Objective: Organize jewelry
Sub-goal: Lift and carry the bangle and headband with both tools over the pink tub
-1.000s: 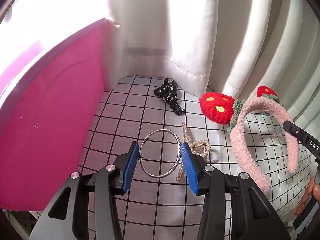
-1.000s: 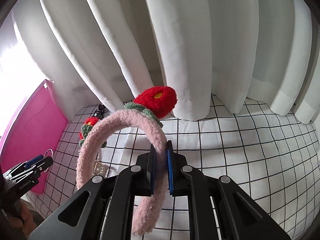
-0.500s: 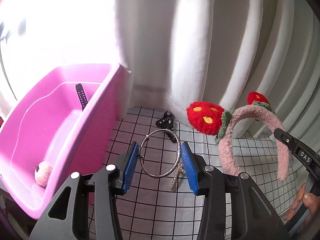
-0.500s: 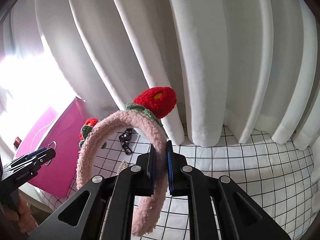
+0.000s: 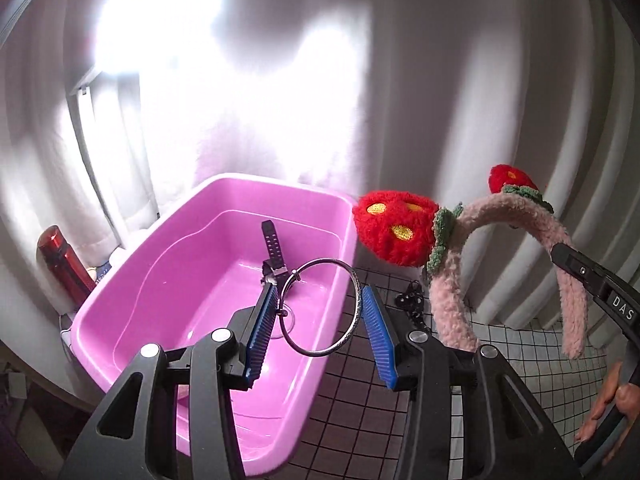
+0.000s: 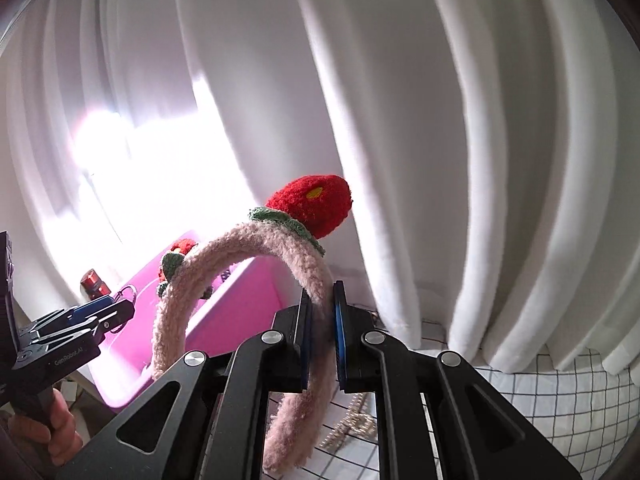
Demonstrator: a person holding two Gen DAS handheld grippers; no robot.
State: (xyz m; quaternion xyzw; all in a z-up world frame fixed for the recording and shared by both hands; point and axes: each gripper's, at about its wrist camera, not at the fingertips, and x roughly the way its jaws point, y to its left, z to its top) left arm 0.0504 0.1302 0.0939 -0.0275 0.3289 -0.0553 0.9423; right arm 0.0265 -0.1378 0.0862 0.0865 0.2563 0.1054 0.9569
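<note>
Two tools: left pinches bangle; right clamps headband.

Two readable texts only. White letters "DAS" stood on the black body of the right gripper, at the right edge of the left wrist view; the word was cut off by the frame edge, so the rest could not be read. Small white lettering "GenRobot.AI" stood on the black side of the left gripper, at the lower left of the right wrist view, just above the hand holding it. The red bottle at the left of the left wrist view showed no legible label.
</note>
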